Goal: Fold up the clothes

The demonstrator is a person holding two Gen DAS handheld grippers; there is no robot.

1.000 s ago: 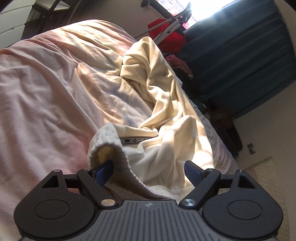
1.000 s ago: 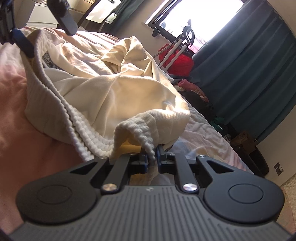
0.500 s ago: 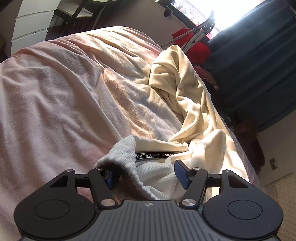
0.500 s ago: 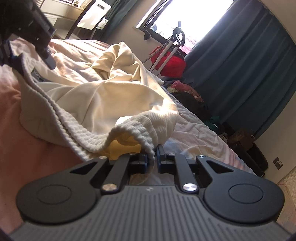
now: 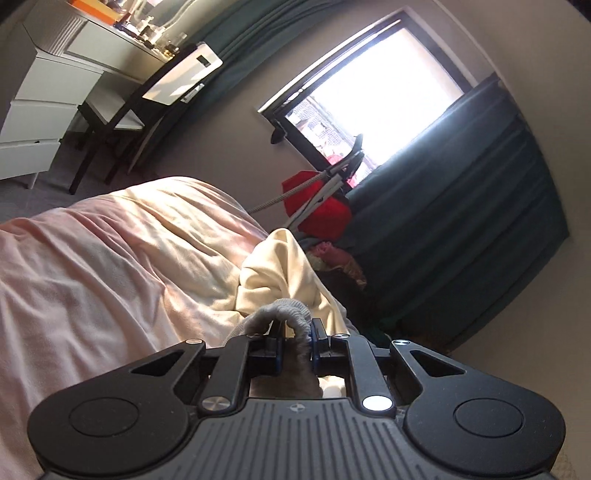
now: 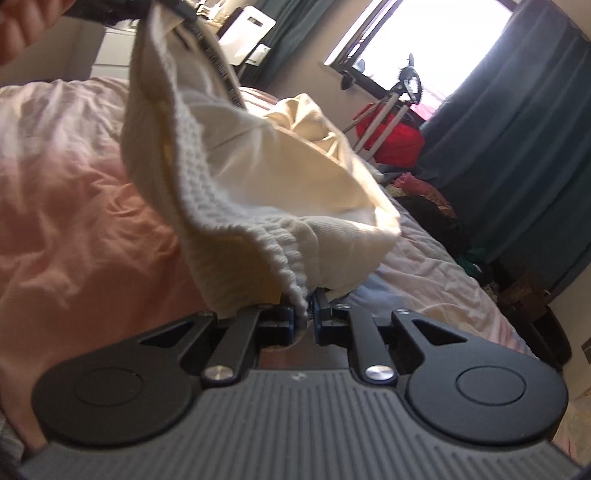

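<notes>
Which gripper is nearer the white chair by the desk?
Left. In the right wrist view the left gripper holds the garment up close under the chair. The right gripper grips the hem lower, farther back.

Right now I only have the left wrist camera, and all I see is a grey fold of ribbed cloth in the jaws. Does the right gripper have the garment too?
Observer: Yes. The right gripper is shut on the ribbed hem of the cream sweatshirt.
Operator: Is the hem lying on the bed between the two grippers?
Observer: No. In the right wrist view it rises off the pink bedcover up toward the top left corner of the frame.
Operator: Is the whole sweatshirt off the bed?
Observer: No. Its far end rests bunched on the bedcover.
</notes>
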